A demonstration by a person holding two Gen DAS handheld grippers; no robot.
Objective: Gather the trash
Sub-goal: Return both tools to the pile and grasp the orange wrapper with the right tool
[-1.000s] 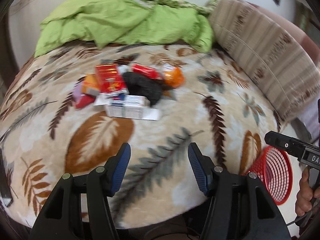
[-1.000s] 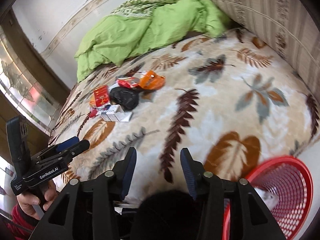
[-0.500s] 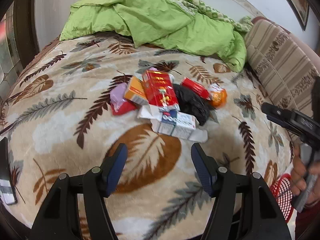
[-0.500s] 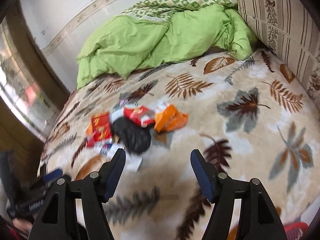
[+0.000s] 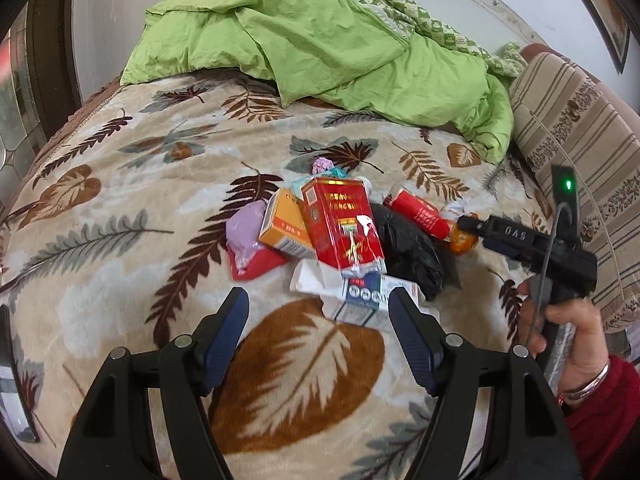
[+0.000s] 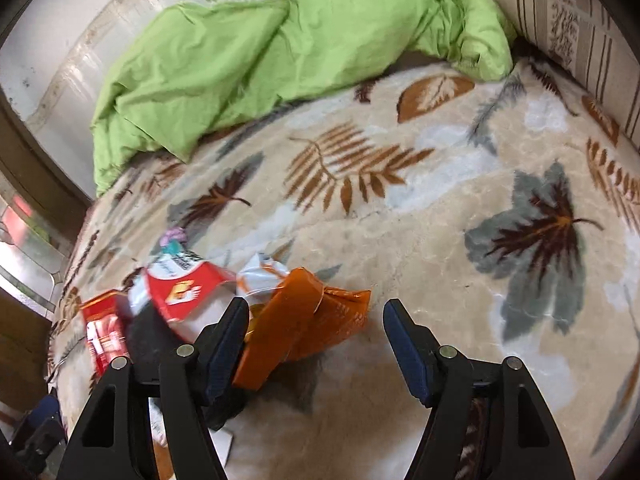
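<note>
Orange wrapper (image 6: 308,316) flat, long axis between right tool (image 6: 316,332) jaws.

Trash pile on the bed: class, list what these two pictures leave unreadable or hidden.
- Left wrist view: the black bag covers part of the orange wrapper.
- Left wrist view: print on the red box is too small.
- Right wrist view: motion blur smears the red packet; the right gripper hides the orange wrapper's lower end.

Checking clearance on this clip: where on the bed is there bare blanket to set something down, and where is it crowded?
Bare blanket lies left of the trash pile, between it and the green duvet, and right of the orange wrapper toward the striped cushion. The pile itself is crowded, with the left gripper and right gripper closing in.
</note>
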